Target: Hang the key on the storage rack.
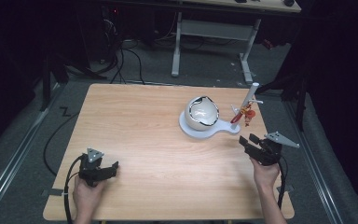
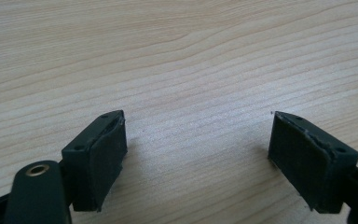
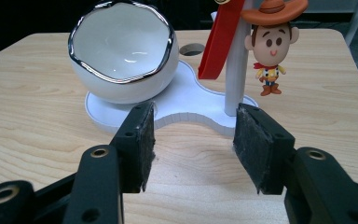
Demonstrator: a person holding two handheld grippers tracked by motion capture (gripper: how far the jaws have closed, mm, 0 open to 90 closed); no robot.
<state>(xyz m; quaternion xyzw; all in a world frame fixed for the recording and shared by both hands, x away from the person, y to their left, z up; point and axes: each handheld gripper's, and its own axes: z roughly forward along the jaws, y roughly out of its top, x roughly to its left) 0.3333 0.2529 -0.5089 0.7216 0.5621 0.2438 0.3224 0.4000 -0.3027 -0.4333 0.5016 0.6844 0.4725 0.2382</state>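
A white egg-shaped bowl [image 1: 202, 112] [image 3: 123, 53] with a silver rim sits tilted on a flat white base [image 1: 204, 130] [image 3: 191, 100]. From the base's small lobe rises a white post [image 1: 248, 97] [image 3: 237, 60] with a red strap [image 3: 220, 39] and a small cowboy figure [image 1: 248, 113] [image 3: 271, 44] hanging from it. My right gripper [image 1: 250, 139] [image 3: 193, 144] is open, a short way in front of the base, nothing between its pads. At the table's front left my left gripper [image 1: 113, 168] [image 2: 198, 158] is open over bare wood.
The wooden table [image 1: 144, 140] has free room across its left and middle. A round hole [image 3: 192, 49] shows in the tabletop behind the base. Beyond the table stand a white desk frame [image 1: 214, 32] and cables [image 1: 121, 60] on the dark floor.
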